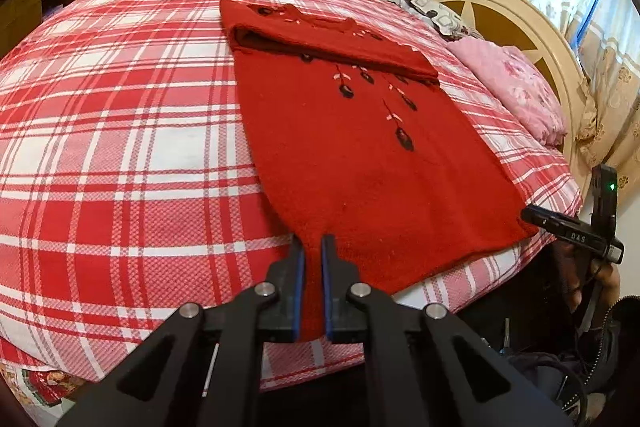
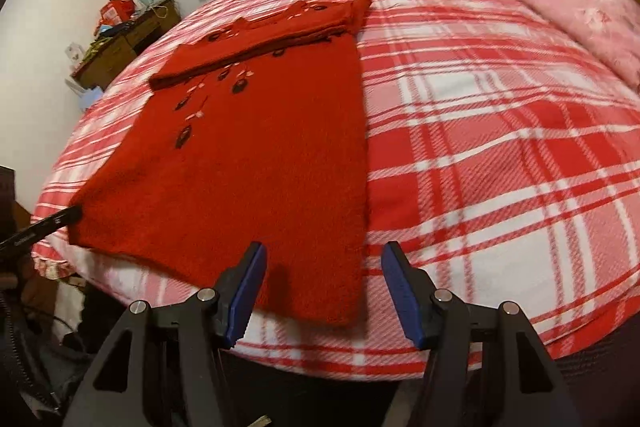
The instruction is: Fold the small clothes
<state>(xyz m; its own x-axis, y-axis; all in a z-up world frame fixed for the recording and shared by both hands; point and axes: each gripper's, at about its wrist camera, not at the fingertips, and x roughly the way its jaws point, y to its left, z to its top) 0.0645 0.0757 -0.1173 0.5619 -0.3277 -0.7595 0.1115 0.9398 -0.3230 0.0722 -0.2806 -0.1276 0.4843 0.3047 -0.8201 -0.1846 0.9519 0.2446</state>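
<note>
Tongs on the left are clamped on the near hem of a red sweater, a pinch of the knit being gripped between the blue pads. The sweater is spread on a bed covered by a red and white checked sheet, its sleeves folded across the chest at the far end. A pink pillow is seen by the headboard. Tongs on the right are held apart over the sweater's near right corner, with hem cloth between the pads but not pressed by them
</note>
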